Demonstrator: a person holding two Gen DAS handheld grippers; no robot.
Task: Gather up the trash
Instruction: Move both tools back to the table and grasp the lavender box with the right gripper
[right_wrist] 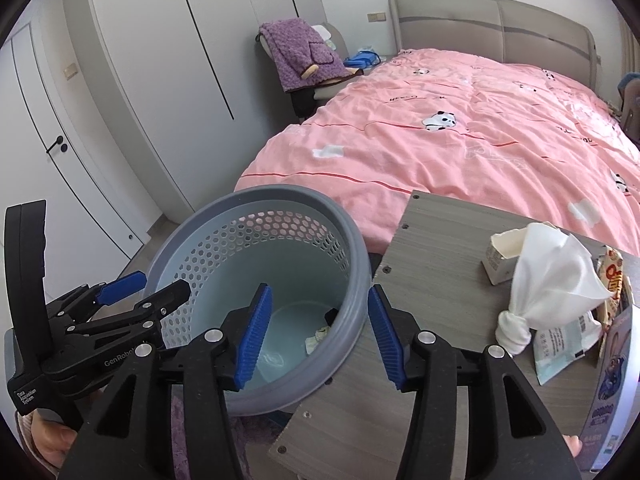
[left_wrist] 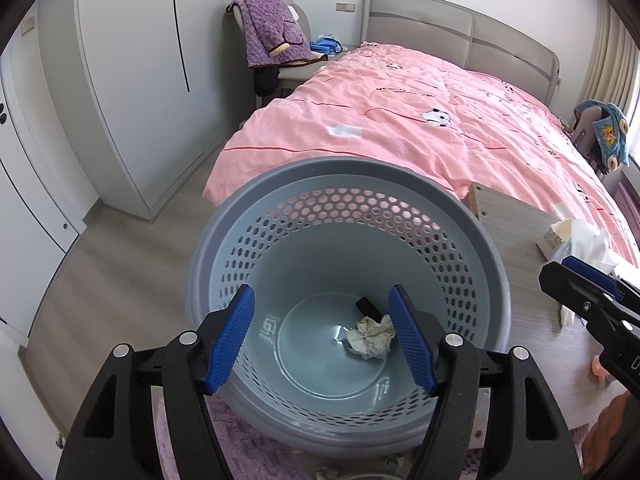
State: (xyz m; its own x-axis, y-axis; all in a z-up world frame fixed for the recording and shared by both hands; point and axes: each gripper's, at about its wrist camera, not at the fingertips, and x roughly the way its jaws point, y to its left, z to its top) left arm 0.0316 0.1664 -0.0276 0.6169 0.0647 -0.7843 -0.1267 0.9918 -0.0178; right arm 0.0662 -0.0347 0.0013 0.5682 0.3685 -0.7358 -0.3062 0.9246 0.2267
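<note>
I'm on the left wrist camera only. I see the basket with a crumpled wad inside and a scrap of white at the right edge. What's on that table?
Observer: That scrap is a white tissue lying on the grey table, with its lower end twisted into a knot.
Operator: Anything past it?
Observer: Yes, a pale flat packet lies against the tissue, and a printed snack packet stands behind it.
Operator: Is the right gripper carrying anything?
Observer: No. The right gripper is open and empty, its fingers astride the basket rim where it meets the table.
</note>
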